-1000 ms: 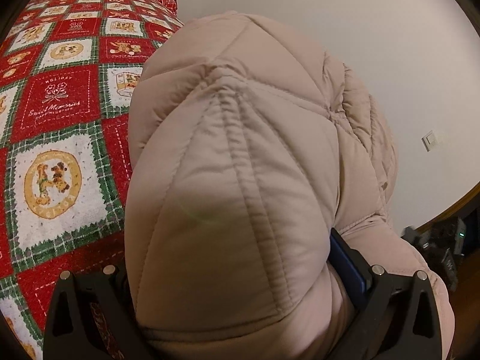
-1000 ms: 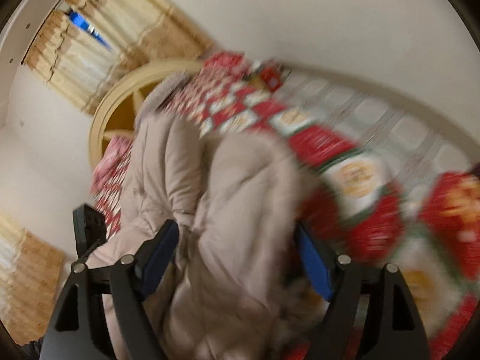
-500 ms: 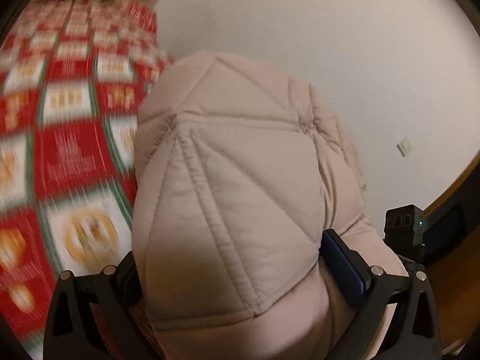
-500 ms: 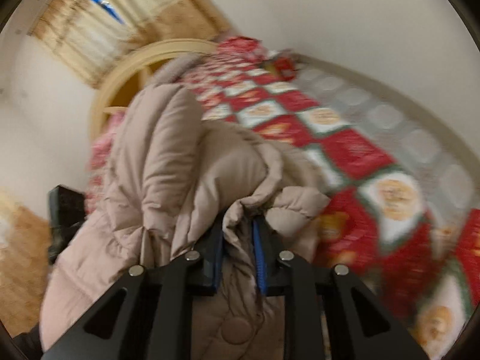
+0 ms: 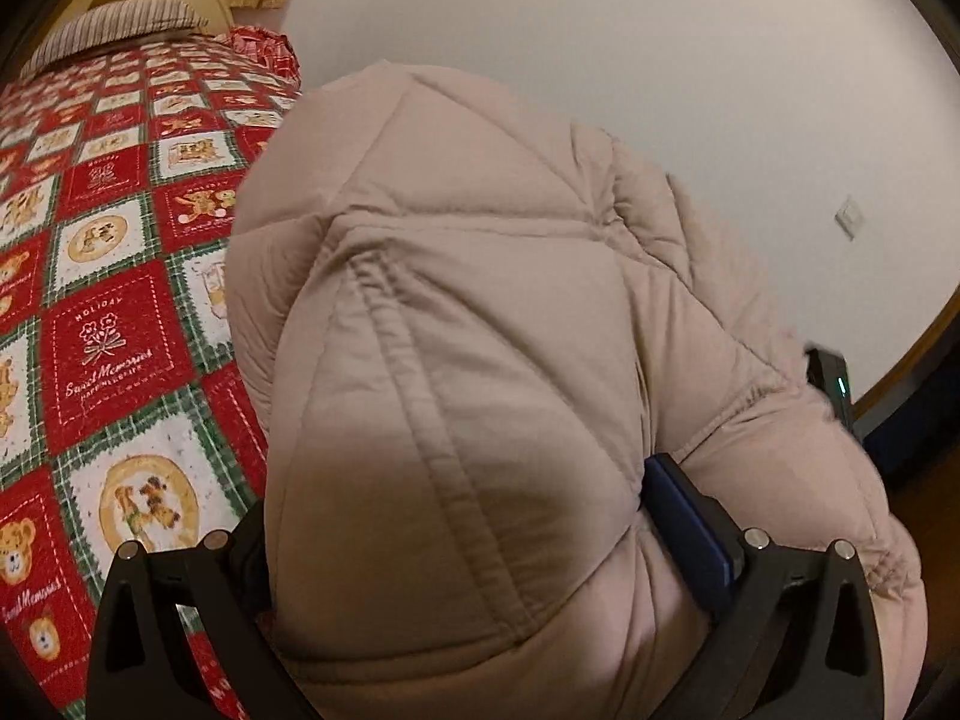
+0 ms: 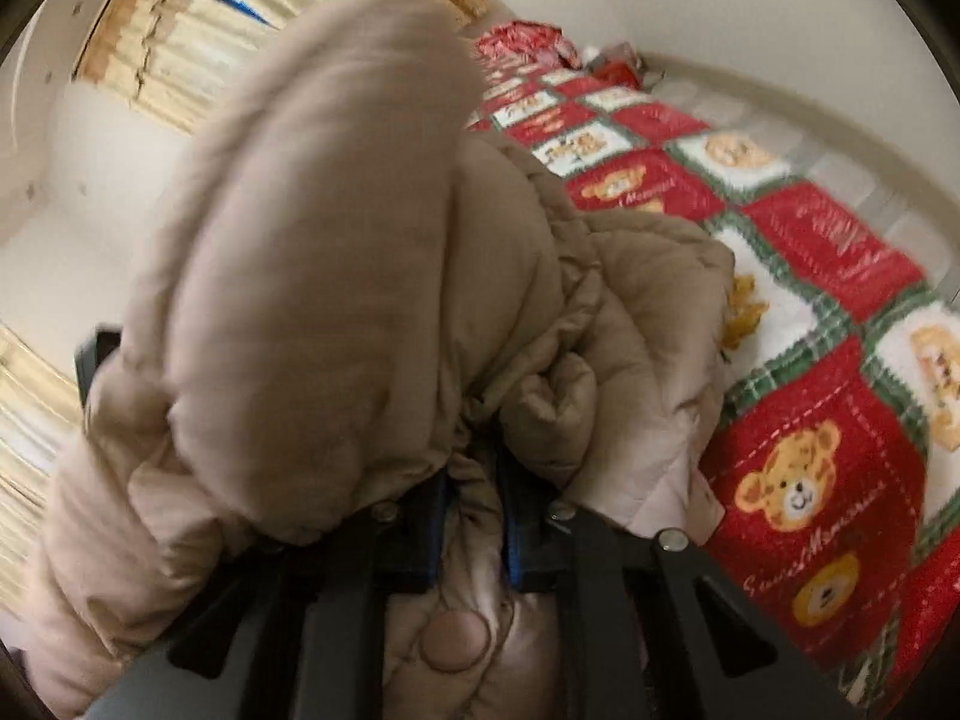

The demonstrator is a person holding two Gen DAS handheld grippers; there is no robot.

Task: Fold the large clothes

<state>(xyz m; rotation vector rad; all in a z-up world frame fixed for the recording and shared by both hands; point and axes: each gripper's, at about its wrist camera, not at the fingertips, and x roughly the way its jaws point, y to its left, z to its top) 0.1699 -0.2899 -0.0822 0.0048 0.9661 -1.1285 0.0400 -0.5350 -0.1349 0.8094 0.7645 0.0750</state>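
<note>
A beige quilted puffer jacket (image 5: 480, 360) fills the left wrist view and hangs in the air above the bed. My left gripper (image 5: 474, 546) has its jaws wide apart around a thick bulge of the jacket; one blue pad (image 5: 690, 528) presses its side. In the right wrist view the same jacket (image 6: 336, 252) bulges up in front. My right gripper (image 6: 474, 522) is shut on a bunched fold of the jacket near a snap button (image 6: 453, 639). The other gripper shows as a dark shape (image 6: 96, 354) behind the jacket.
The bed has a red, green and white teddy-bear quilt (image 5: 114, 348), which also shows in the right wrist view (image 6: 810, 480). A striped pillow (image 5: 114, 24) and a cream headboard lie at its far end. A white wall (image 5: 660, 60) and curtains (image 6: 198, 42) stand behind.
My right gripper was open around the jacket one second ago and has since closed on a fold. Both grippers have lifted and shifted the jacket over the bed.
</note>
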